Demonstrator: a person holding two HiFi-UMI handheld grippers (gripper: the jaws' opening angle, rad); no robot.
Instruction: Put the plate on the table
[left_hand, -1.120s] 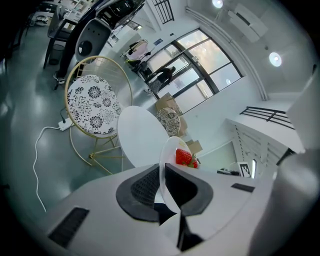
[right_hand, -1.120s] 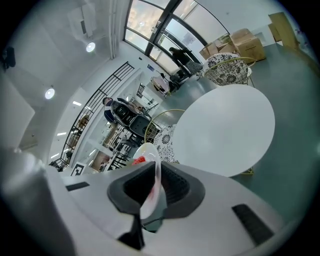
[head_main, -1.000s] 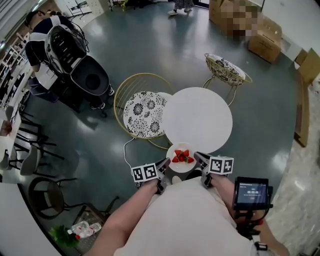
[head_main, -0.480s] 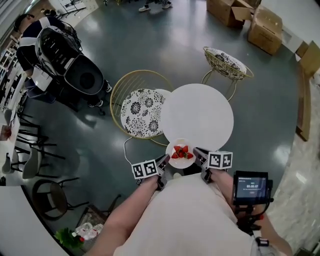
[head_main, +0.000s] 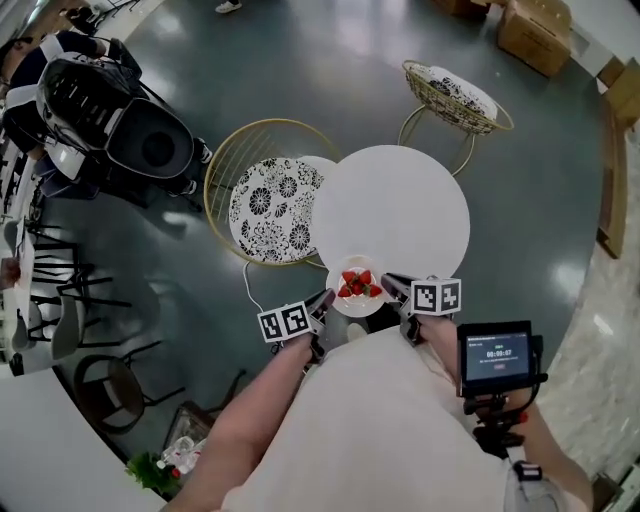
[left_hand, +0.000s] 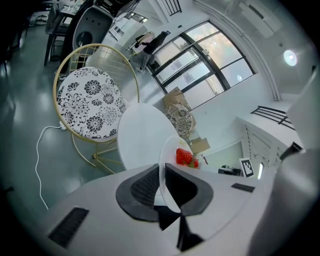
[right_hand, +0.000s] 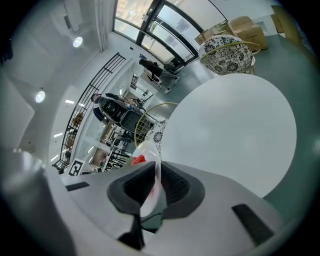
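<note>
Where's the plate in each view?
Head view: plate low centre, at the round white table's near edge.
Left gripper view: plate edge-on in the jaws, bottom centre.
Right gripper view: plate edge-on in the jaws, bottom centre-left.
Shared landmark: the table.

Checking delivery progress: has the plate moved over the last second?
Yes. The plate has moved forward: earlier it hung mostly short of the white table, now it overlaps the table's near edge.

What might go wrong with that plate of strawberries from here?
The left gripper and right gripper pinch only the thin rim of the plate, so it may slip or tilt and spill the strawberries. It hangs at the near edge of the table; released too early, it might tip off.
</note>
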